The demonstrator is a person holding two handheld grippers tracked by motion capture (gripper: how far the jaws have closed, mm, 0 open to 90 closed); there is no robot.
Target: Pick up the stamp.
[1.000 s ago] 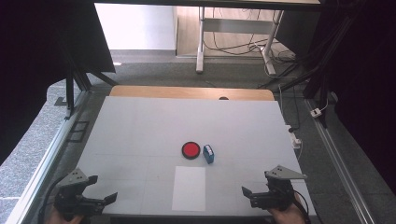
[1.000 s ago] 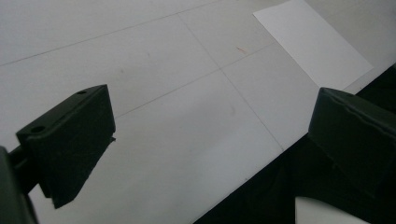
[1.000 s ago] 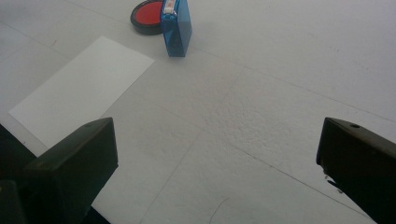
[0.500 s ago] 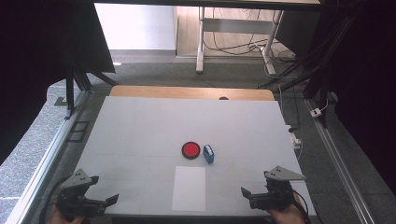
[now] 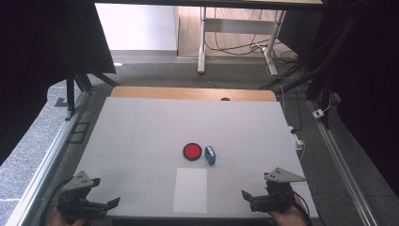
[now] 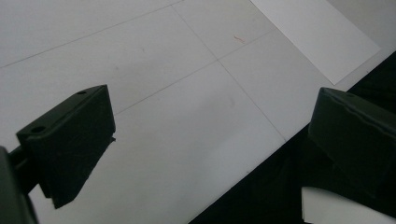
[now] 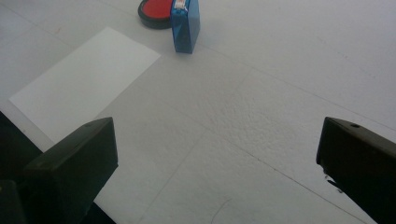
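left gripper (image 5: 110,203): sat at the near left corner of the table, held from below by a hand (image 5: 59,217); its jaws stood wide apart with nothing between them, pointing inward toward the sheet.
right gripper (image 5: 244,194): sat at the near right corner of the table, held by a hand (image 5: 287,219); its jaws were spread wide and gripped nothing, a grey three-cornered plate on top.
left gripper view: the two black jaws rose from the lower corners over bare table, the corner of the paper sheet (image 6: 317,37) lay at the upper right, and the table's near edge ran across the lower right.
right gripper view: the jaws framed bare table; the paper sheet (image 7: 84,84) lay at the left, the blue stamp (image 7: 185,25) and the red ink pad (image 7: 156,11) farther off at the top.
red ink pad (image 5: 192,151): round, black-rimmed, lay flat near the middle of the table, well apart from both grippers.
blue stamp (image 5: 210,155): a small blue block with a white label on top, stood just beside the pad on its right; contact could not be told.
paper sheet (image 5: 190,189): white rectangle, lay flat near the front edge, just in front of pad and stamp, between the two grippers.
table (image 5: 141,127): white top with faint seam lines and a wooden strip along the far edge.
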